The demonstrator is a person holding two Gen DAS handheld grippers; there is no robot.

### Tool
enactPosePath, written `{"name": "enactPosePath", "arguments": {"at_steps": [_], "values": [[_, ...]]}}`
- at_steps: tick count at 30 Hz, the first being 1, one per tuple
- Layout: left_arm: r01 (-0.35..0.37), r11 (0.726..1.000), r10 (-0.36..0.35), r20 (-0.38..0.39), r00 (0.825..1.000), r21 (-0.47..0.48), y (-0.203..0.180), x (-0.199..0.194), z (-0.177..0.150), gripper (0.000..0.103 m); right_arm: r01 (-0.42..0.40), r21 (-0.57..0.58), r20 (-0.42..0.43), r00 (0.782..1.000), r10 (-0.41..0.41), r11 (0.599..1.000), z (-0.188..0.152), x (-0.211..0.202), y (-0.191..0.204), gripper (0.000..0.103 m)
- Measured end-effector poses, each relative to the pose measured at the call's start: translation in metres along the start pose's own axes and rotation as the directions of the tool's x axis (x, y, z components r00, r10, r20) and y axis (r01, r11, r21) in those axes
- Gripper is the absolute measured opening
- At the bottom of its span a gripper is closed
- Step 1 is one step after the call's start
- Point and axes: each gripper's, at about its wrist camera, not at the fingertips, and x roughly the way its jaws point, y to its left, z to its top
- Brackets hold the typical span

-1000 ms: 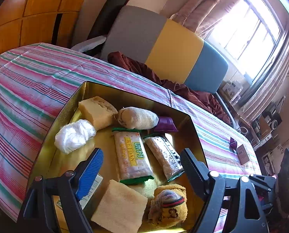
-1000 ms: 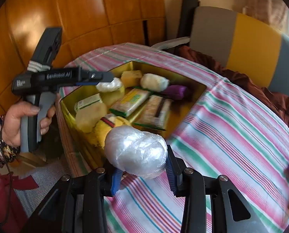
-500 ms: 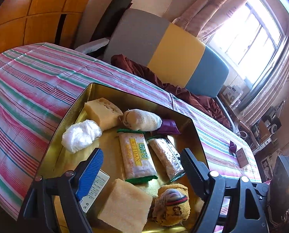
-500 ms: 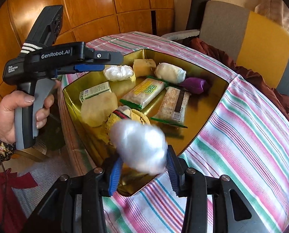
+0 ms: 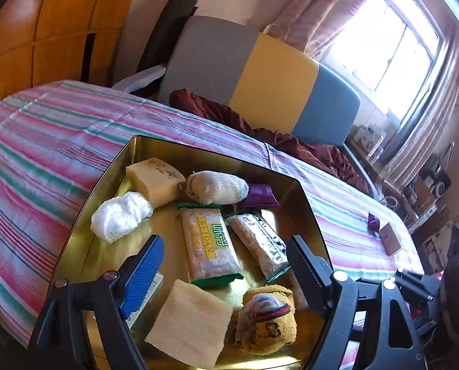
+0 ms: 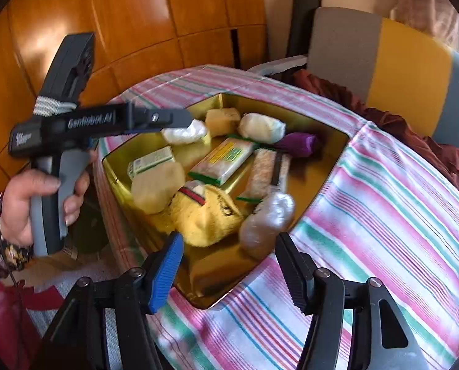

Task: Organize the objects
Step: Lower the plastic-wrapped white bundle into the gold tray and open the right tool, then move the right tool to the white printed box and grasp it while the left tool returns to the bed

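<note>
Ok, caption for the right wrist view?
Right gripper, jaws just opened, releases plastic-wrapped bundle into gold tin.

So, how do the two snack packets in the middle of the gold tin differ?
The left packet has a yellow label with green characters; the right packet has a dark band with print instead. The left packet's label is easy to see; the right packet's print is blurred. The left packet looks slightly wider. Both are long, clear-wrapped bars with green ends, lying flat side by side on the floor of the gold tin.

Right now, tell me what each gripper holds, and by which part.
Nothing. The right gripper has just opened, its plastic bundle now free in the tin. The left gripper is open, empty.
</note>
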Motion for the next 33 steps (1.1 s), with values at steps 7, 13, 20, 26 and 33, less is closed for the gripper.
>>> {"name": "enactPosePath", "arguments": {"at_steps": [7, 13, 20, 26, 33], "values": [[0.003, 0.999, -0.002, -0.025, 1.0, 0.045, -0.014, 0.003, -0.006, 0.082, 0.097, 0.045, 0.006, 0.995, -0.097, 0.994, 0.0, -0.004, -0.009, 0.065], [0.013, 0.998, -0.01, -0.048, 0.999, 0.067, -0.027, 0.006, -0.011, 0.082, 0.22, 0.031, -0.001, 0.976, -0.22, 0.975, -0.004, -0.007, -0.018, 0.068], [0.033, 0.994, -0.026, -0.064, 0.998, 0.103, -0.047, 0.009, -0.015, 0.082, 0.277, 0.016, -0.018, 0.961, -0.277, 0.961, -0.014, -0.012, -0.032, 0.068], [0.053, 0.988, -0.042, -0.081, 0.996, 0.146, -0.071, 0.012, -0.02, 0.082, 0.346, 0.077, -0.062, 0.938, -0.342, 0.935, -0.028, -0.019, -0.059, 0.068], [0.104, 0.97, -0.079, -0.123, 0.989, 0.219, -0.108, 0.022, -0.029, 0.082, 0.419, 0.202, -0.173, 0.905, -0.389, 0.885, -0.061, -0.032, -0.116, 0.068]]}}
